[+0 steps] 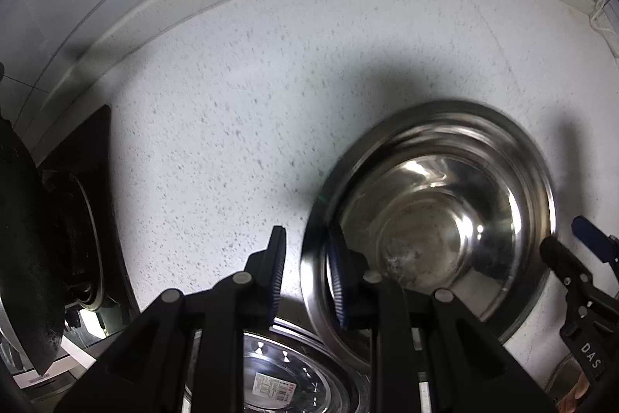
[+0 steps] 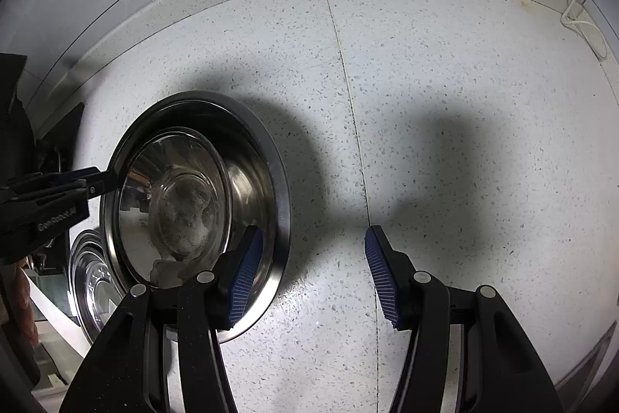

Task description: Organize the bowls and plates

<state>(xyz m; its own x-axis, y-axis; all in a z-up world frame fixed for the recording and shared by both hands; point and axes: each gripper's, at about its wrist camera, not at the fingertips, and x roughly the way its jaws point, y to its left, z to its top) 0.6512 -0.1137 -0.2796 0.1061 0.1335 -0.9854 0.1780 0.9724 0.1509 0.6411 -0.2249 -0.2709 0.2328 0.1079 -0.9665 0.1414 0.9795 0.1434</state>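
Bowl (image 1: 437, 215) rim seemingly pinched by left hand-held gripper (image 1: 307, 281); right hand-held gripper (image 2: 309, 273) agape, empty.

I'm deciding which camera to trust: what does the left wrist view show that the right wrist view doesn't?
Only the left: the label sticker inside the lower steel plate. Only the right: the countertop seam and the open right gripper with nothing between its fingers. Both: the shiny steel bowl, whose rim the left gripper straddles, and the speckled white countertop.
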